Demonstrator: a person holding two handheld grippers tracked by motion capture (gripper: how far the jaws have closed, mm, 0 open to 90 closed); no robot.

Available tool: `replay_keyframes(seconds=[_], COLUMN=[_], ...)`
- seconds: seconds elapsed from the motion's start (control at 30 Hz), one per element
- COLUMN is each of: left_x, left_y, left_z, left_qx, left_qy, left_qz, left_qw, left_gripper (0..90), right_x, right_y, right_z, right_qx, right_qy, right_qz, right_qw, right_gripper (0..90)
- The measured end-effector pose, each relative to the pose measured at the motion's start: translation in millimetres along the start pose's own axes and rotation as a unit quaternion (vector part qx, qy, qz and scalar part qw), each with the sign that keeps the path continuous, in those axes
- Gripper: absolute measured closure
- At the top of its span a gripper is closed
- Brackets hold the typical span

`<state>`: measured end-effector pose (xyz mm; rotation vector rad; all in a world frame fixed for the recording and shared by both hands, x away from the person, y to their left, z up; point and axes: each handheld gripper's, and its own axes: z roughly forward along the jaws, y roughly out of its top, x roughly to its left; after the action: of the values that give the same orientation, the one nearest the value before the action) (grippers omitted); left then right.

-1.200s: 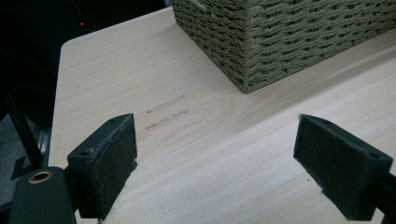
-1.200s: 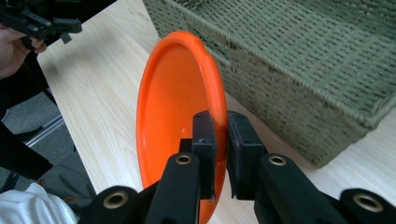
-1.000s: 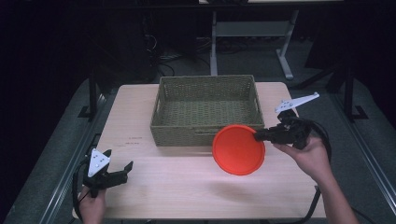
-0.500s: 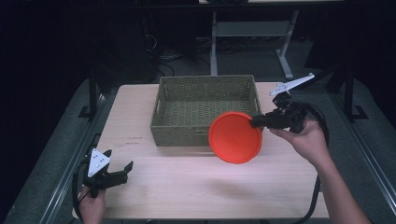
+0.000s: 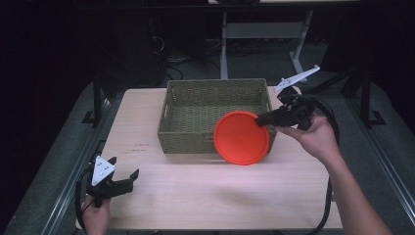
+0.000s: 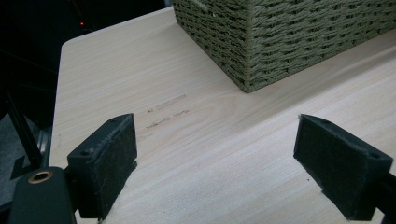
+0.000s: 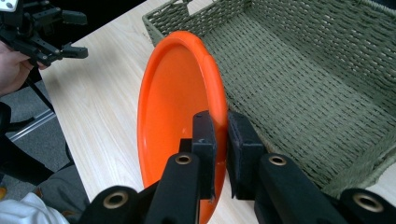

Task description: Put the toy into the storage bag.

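Note:
My right gripper (image 5: 262, 120) (image 7: 219, 128) is shut on the rim of an orange plate (image 5: 241, 137) (image 7: 175, 112). The plate hangs tilted in the air over the front right corner of a woven green basket (image 5: 166, 120) (image 7: 299, 84) (image 6: 280, 42). Nothing lies in the part of the basket that I see. My left gripper (image 5: 126, 180) (image 6: 217, 168) rests open near the table's front left corner, with bare wood between its pads (image 6: 109, 161). The right gripper view also shows the left gripper (image 7: 70, 32) far off, in a hand.
The light wooden table (image 5: 195, 191) carries the basket at its back middle. Faint pencil marks (image 5: 142, 147) lie left of the basket. Metal frames and cables stand on the dark floor behind the table.
The right gripper has lifted the orange plate up and back, from the table surface in front of the basket to over its front right corner. The left gripper has stayed put.

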<state>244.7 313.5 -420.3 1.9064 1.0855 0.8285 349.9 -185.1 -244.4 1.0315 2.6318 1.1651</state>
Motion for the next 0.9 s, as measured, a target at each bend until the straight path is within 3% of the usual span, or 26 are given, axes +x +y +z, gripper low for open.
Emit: replay_keyframes(seconds=[0.9], left_x=[1.4], left_y=[0.1], left_z=[-0.5], left_qx=[-0.001], left_qy=[-0.002], left_qz=[-0.003], left_qw=[1.0000], left_gripper=[12.8], right_x=[-18.4], right_y=[42.6], right_z=[8.8], right_qx=[0.000], right_qy=[-0.014], right_qz=[0.016], right_qw=[0.9998], right_gripper=[82.4])
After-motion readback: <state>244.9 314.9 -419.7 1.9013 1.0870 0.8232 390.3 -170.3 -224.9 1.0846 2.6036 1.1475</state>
